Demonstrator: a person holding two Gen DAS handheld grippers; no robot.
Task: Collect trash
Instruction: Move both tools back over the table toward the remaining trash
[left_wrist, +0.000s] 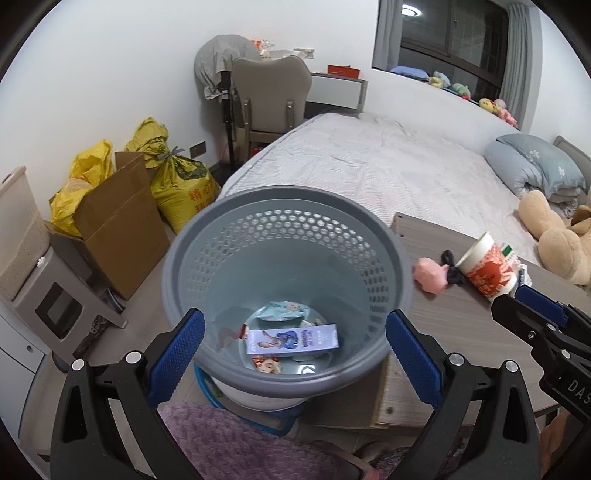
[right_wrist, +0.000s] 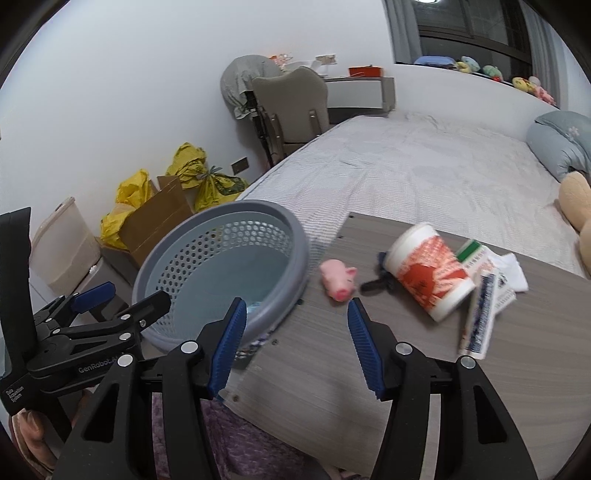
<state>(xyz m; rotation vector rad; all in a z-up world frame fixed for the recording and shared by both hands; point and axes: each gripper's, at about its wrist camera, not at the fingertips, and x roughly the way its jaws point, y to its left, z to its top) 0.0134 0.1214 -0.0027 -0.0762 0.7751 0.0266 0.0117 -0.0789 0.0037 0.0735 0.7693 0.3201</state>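
Item, lower left of the right wrist view: grey basket (right_wrist: 221, 266), beside the board (right_wrist: 369, 369), with wrappers (left_wrist: 291, 339) already in its bottom; your left gripper (left_wrist: 295, 347) frames it, jaws apart and empty. Item, centre to right: pink pig toy (right_wrist: 338, 280), black clip (right_wrist: 376, 282), toppled noodle cup (right_wrist: 432, 273), paper packets (right_wrist: 484, 291). Your right gripper (right_wrist: 295, 343) hovers half-open and empty near the pig; take the cup across its narrow end, squeezing lightly so it doesn't crush or roll.

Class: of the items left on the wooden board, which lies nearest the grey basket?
The pink pig toy; the cup and wrappers lie farther from the basket.
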